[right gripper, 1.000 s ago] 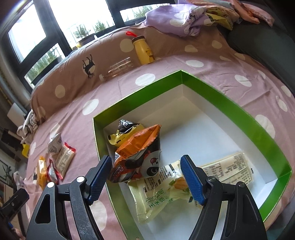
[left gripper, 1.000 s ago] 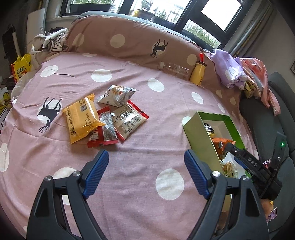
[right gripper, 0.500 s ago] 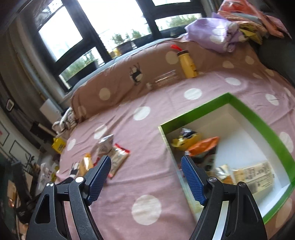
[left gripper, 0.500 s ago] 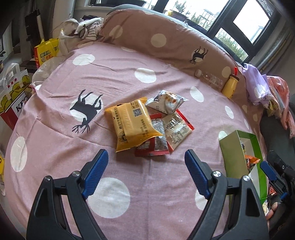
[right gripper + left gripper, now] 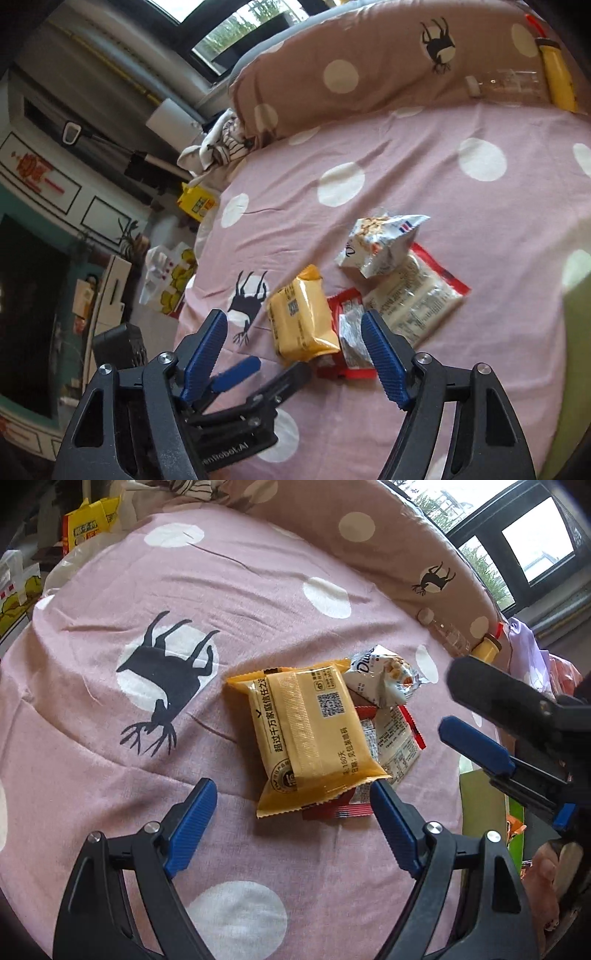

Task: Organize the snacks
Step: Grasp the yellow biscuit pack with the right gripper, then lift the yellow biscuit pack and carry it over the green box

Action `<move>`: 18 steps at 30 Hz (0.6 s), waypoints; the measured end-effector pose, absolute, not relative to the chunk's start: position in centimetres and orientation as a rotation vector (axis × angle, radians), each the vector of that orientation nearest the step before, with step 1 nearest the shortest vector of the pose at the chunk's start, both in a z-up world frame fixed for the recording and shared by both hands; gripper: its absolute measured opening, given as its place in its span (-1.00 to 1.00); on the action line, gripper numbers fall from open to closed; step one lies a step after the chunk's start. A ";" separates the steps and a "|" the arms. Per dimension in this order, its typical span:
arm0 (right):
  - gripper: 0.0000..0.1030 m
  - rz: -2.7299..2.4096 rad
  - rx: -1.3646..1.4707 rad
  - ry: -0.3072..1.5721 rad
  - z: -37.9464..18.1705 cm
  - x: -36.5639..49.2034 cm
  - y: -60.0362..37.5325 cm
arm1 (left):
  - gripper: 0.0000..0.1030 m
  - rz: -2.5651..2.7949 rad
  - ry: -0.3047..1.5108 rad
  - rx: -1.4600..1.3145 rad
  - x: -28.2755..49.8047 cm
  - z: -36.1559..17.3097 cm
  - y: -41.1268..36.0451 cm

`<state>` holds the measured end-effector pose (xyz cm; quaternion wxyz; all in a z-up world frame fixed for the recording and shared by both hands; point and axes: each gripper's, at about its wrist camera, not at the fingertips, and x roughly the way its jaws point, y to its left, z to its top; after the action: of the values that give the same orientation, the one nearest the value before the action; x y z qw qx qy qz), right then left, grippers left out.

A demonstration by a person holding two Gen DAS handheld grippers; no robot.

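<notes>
- Left gripper [image 5: 291,801]: jaws spread wide, nothing between the pads; a second ago it looked across the bed at both pile and box, now it sits low over the pile, the yellow pack [image 5: 310,738] just ahead of its tips.
- Right gripper [image 5: 295,343]: jaws closing, nothing between them yet; a second ago it hung over the open green box [image 5: 480,805] with packets inside, now it faces the pile from the other side; empty.
- Pile on the pink sheet [image 5: 110,738]: yellow pack on top, overlapping a red packet [image 5: 345,347]; a clear red-edged packet [image 5: 417,299] beside it; a white puffed bag [image 5: 380,247] at the far end, touching the rest; none lifted.
- Box: only a green edge shows at the right of the left view; contents hidden now.
- Reading: both grippers have turned from box to pile; the next pick is likely the yellow pack or the red packet; four snacks remain to be boxed.
- Risk: overlapping packets may drag along.
</notes>
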<state>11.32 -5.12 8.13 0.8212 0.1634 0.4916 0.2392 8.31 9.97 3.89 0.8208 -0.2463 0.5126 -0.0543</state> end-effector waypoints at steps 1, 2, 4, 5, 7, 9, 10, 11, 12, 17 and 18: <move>0.28 0.517 0.332 1.061 7.6 12.0 -4.3 | 0.65 -0.125 1.089 -0.530 8.4 3.8 10.0; 0.16 0.531 0.321 1.065 7.2 12.5 -3.7 | 0.65 -0.133 1.086 -0.534 8.5 3.7 10.2; 0.12 0.552 0.298 1.076 6.4 13.3 -2.6 | 0.65 -0.142 1.066 -0.550 8.7 3.6 10.5; 0.11 0.553 0.292 1.087 6.0 13.7 -2.2 | 0.65 -0.147 1.056 -0.563 8.8 3.5 10.7; 0.07 0.557 0.274 1.124 5.1 14.2 -1.5 | 0.62 -0.163 1.036 -0.591 8.8 3.6 11.1; 0.04 0.558 0.259 1.146 4.4 14.2 -1.1 | 0.50 -0.181 1.025 -0.593 9.0 3.6 11.0; 0.01 0.565 0.245 1.146 4.1 14.1 -0.9 | 0.29 -0.198 1.019 -0.596 9.0 3.5 10.9; -0.09 0.562 0.230 1.148 3.8 14.1 -0.7 | 0.10 -0.215 1.020 -0.615 9.1 3.4 10.9; -0.22 0.553 0.218 1.156 3.3 14.0 -0.6 | 0.08 -0.207 1.025 -0.636 9.0 3.3 11.1; -0.32 0.562 0.246 1.133 3.4 13.4 -1.6 | -0.09 -0.194 1.007 -0.597 8.5 4.4 10.8; -0.32 0.571 0.259 1.121 3.8 13.1 -1.8 | -0.10 -0.194 1.000 -0.581 8.3 4.8 10.5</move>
<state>13.05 -1.80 3.76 0.8008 0.1206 0.5228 0.2663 8.32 10.52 4.79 0.8329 -0.2743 0.4720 -0.0914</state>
